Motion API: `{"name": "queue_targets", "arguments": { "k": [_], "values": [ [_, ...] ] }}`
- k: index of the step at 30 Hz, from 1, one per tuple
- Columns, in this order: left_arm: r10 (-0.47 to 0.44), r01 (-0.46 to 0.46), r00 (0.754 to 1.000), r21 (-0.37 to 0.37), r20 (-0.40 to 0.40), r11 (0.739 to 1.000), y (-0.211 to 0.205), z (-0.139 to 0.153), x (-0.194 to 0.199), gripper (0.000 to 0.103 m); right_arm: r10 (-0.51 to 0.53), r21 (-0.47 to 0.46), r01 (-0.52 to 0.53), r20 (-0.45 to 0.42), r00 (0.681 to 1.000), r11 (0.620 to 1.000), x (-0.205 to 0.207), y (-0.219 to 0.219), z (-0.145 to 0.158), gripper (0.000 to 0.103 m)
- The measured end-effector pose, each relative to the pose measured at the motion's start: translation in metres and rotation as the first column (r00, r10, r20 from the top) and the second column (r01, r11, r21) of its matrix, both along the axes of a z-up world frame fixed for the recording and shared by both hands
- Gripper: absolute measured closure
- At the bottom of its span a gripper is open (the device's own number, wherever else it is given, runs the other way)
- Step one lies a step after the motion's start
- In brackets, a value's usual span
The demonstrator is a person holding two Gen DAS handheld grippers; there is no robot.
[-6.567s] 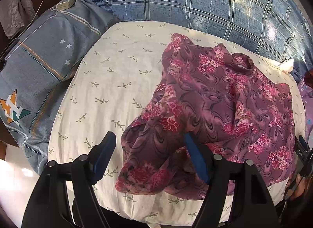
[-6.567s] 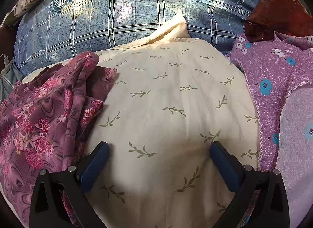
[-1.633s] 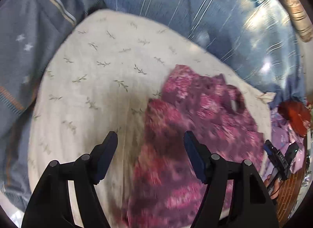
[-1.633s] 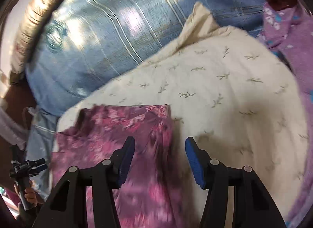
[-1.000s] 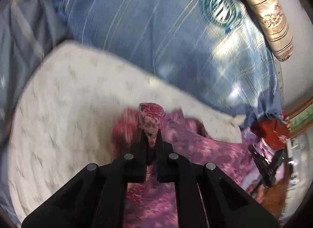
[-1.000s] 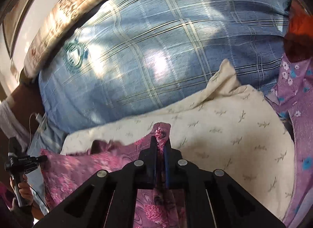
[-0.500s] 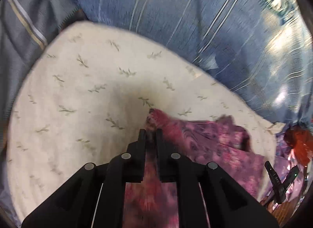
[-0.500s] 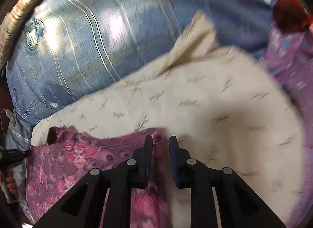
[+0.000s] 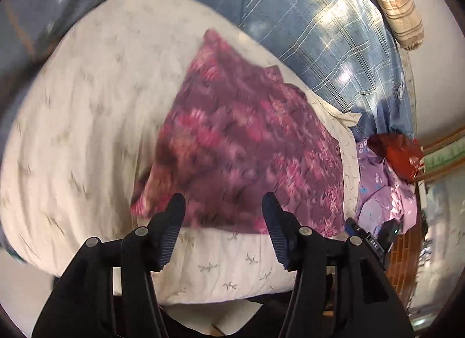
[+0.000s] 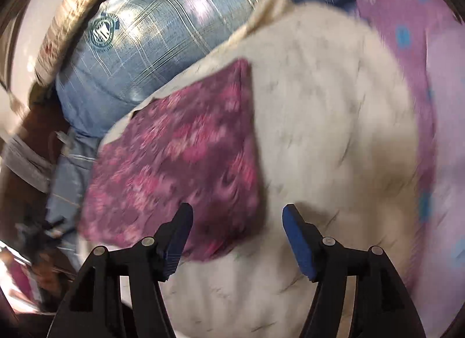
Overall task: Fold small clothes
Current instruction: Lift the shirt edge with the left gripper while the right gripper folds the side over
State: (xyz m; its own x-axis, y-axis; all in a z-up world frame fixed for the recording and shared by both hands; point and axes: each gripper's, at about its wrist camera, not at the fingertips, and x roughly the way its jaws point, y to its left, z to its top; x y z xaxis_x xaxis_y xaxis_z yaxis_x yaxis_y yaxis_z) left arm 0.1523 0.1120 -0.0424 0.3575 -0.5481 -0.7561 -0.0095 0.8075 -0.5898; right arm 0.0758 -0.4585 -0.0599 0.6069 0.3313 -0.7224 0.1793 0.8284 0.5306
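While both grippers' jaws are opening with nothing between them, the purple pink-flowered cloth garment (image 9: pixel 247 140) lies folded flat on the cream leaf-print cushion (image 9: pixel 87 123), long axis running front to back.

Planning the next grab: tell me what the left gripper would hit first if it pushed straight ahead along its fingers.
Probably the near edge of the purple floral garment on the cream leaf-print cushion. The left gripper is opening, with nothing between its jaws; blur makes depth uncertain.
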Motion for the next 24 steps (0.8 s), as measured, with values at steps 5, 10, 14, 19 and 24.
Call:
{"name": "queue_targets", "arguments": {
  "k": [5, 10, 14, 19, 24],
  "values": [
    [0.075, -0.083, 0.992, -0.079, -0.100, 0.993, 0.008, -0.022, 0.001, 0.049, -0.063, 0.179, 0.068, -0.033, 0.997, 0.981, -0.013, 0.001, -0.014, 0.037],
    [0.067, -0.083, 0.990, -0.139, -0.122, 0.987, -0.005, -0.035, 0.000, 0.044, -0.114, 0.434, 0.150, -0.108, 0.988, 0.888, -0.034, -0.004, -0.037, 0.037],
    [0.060, -0.074, 0.991, -0.120, -0.119, 0.990, -0.020, -0.039, 0.001, 0.043, -0.142, 0.523, 0.168, -0.090, 0.986, 0.835, -0.024, 0.000, -0.044, 0.037],
    [0.104, -0.113, 0.990, -0.098, -0.094, 0.989, -0.020, -0.034, 0.012, 0.085, -0.174, 0.452, 0.197, -0.092, 0.980, 0.870, 0.009, 0.005, -0.030, 0.094],
    [0.101, -0.101, 0.995, -0.023, 0.025, 0.995, -0.020, -0.003, 0.015, 0.100, -0.015, -0.179, 0.070, 0.291, 0.957, 0.981, 0.010, 0.029, 0.087, 0.095]
  ]
}}
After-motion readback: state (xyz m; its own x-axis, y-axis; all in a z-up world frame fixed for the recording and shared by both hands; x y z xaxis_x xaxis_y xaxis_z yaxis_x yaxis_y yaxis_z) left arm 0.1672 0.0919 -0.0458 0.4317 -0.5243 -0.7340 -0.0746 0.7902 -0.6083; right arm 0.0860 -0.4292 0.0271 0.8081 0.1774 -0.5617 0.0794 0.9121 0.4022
